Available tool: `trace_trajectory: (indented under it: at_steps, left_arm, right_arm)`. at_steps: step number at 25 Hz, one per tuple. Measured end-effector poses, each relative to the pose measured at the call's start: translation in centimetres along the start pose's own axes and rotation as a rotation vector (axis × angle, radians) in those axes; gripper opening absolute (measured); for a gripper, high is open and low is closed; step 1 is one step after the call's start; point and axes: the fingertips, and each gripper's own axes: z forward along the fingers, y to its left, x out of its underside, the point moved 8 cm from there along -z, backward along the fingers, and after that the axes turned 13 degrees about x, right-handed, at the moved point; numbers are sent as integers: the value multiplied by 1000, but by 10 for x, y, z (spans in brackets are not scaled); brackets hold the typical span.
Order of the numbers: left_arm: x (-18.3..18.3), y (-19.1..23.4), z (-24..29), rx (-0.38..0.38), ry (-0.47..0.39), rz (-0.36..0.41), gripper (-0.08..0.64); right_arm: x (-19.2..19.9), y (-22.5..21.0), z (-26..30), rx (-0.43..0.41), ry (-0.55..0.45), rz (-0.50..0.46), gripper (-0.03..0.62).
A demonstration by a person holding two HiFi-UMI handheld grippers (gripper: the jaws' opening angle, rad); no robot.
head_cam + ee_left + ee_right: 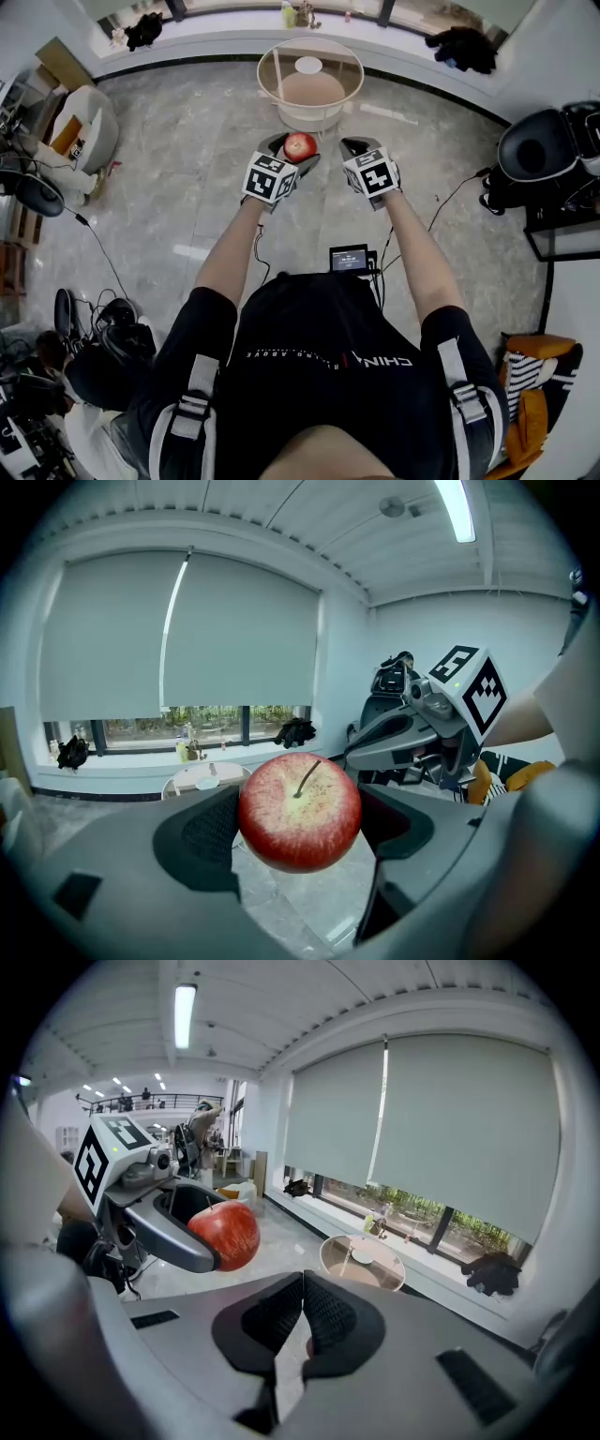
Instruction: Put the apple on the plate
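The left gripper point(289, 156) is grasping an apple point(300, 145); the right gripper point(302, 1321) beside it is sitting clenched, with the plate point(308, 65) ahead.

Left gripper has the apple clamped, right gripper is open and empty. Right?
Not quite. The right gripper is shut, not open: the right gripper view shows its pads pressed together with nothing between them. The rest holds: the left gripper has the apple clamped.
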Motion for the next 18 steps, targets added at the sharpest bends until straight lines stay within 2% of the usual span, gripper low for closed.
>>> trace_trajectory:
  at_steps: [4,18]
  left_arm:
    - [0,1,2,4,1,-2,399]
    - [9,2,16,31,29,-14,399]
  right_arm:
    - [0,-3,0,-16,-15,52,32]
    - [11,-11,4,-27,-9,55,32]
